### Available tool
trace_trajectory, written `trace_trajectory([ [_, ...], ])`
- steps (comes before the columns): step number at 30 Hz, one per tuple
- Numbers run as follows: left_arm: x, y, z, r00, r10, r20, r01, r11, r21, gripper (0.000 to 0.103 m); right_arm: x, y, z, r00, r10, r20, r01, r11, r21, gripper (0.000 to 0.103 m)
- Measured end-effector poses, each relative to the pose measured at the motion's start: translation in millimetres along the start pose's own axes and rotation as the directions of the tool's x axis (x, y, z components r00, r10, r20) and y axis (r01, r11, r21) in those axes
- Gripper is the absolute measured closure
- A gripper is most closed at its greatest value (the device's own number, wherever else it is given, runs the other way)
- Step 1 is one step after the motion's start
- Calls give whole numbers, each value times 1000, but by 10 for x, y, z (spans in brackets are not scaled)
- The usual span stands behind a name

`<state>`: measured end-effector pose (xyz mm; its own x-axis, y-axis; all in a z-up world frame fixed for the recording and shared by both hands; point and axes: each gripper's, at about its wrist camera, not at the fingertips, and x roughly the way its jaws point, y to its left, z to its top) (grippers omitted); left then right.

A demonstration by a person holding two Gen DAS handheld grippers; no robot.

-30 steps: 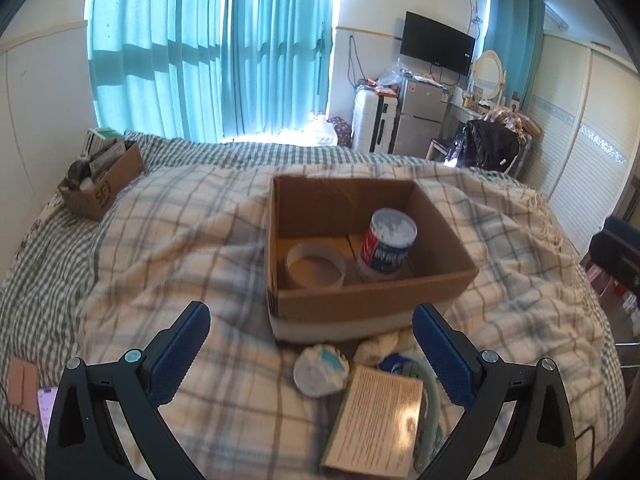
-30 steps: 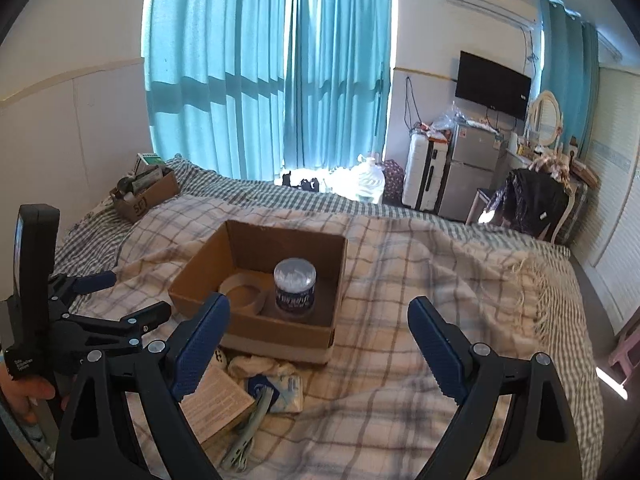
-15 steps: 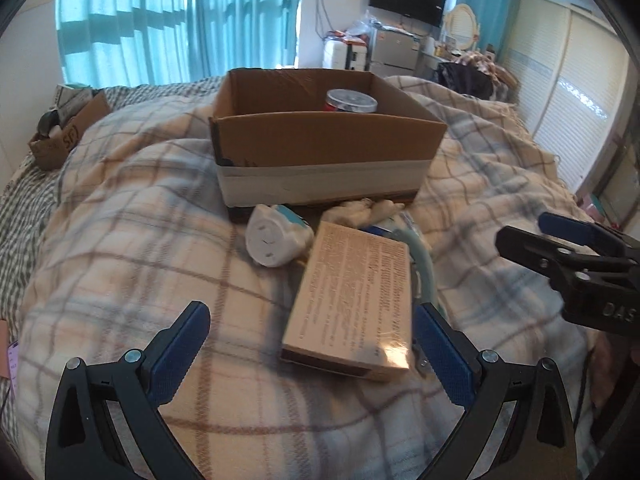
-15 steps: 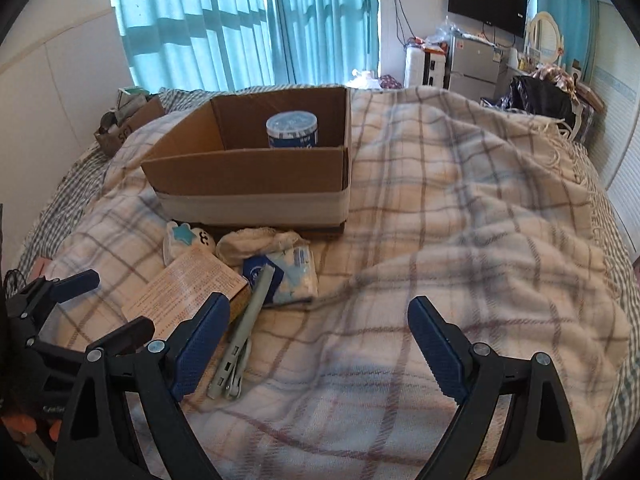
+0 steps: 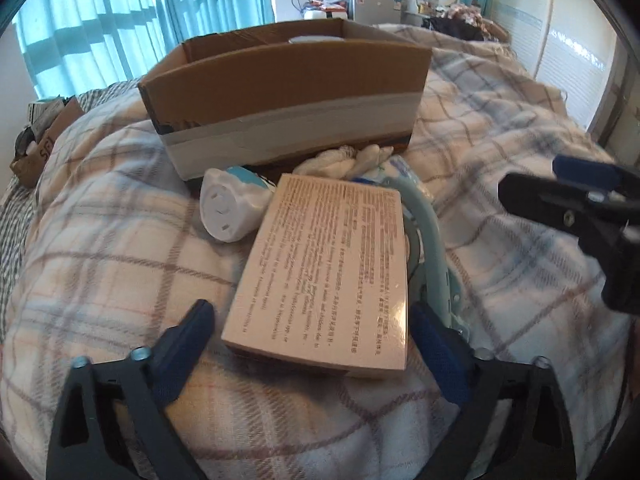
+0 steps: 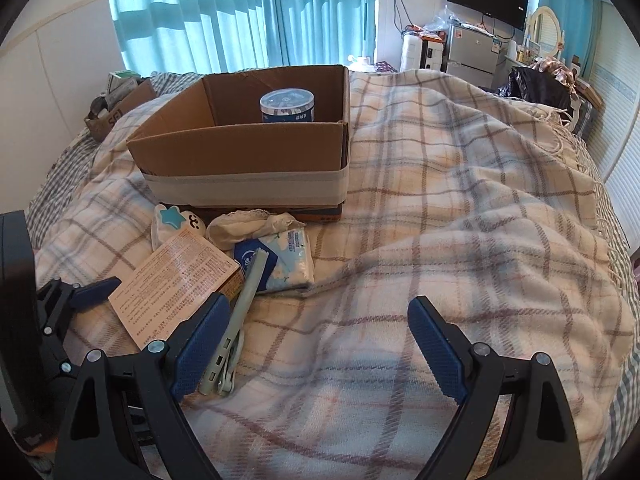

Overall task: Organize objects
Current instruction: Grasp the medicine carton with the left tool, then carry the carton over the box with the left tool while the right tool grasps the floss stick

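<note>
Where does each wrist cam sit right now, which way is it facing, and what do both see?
Left wrist: low over the bed, facing the flat printed box, between the open left gripper fingers.
Right wrist: higher, facing the plaid blanket; open right gripper empty.
Shared: cardboard box, printed box, pale green clip, each other's gripper.

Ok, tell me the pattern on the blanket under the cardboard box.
Cream plaid blanket with brown and blue lines; clearest in the right wrist view.

Canister [image 6: 287, 106]: lower part hidden behind box wall [image 6: 240, 148].
Booklet print [image 5: 332, 256]: too small to read.
</note>
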<state>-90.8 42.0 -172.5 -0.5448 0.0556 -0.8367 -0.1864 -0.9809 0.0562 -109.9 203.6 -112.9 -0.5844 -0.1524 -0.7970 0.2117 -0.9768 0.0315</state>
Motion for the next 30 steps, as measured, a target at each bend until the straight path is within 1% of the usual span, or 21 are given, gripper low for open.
trace_trajectory([
  [2,-9,-5,-11,1000,-13,-7,13,1000,7,23,14,14,-2,1000,-7,-6,7,1000,-6,12],
  [5,-143,92,-19,997,-71,31,73,996,-49,25,24,38,-11,1000,-9,-8,9,1000,-15,12],
  [8,-427,254,-17,991,-60,116,77,987,-144,26,23,25,-14,1000,-16,-8,16,1000,-10,12],
  [9,-544,332,-20,985,-76,155,103,978,-179,26,27,18,-13,1000,-21,-10,21,1000,-6,12],
  [12,-713,481,-6,974,-84,210,132,965,-225,26,42,39,3,999,-32,-18,32,999,-13,12],
  [14,-778,557,10,967,-72,242,132,962,-240,26,50,118,31,999,-29,-23,28,999,-40,12],
  [16,-791,590,1,965,-34,260,98,966,-239,26,77,221,63,999,-6,-40,3,997,-83,12],
  [19,-703,592,-29,970,8,243,51,970,-238,26,213,359,103,995,-22,-95,10,992,-122,12],
  [22,-632,592,-73,974,14,225,40,972,-231,26,376,464,94,989,11,-151,-33,989,-141,13],
  [24,-590,600,-84,976,11,216,40,972,-232,26,434,510,55,985,12,-172,-39,987,-156,22],
  [25,-570,602,-87,978,11,208,39,972,-231,26,458,529,41,983,18,-182,-48,986,-159,32],
  [26,-554,597,-88,979,10,202,37,973,-229,26,480,538,20,981,32,-192,-63,986,-157,39],
  [30,-516,561,-109,983,6,186,35,976,-217,26,556,565,-49,969,91,-231,-127,981,-146,45],
])
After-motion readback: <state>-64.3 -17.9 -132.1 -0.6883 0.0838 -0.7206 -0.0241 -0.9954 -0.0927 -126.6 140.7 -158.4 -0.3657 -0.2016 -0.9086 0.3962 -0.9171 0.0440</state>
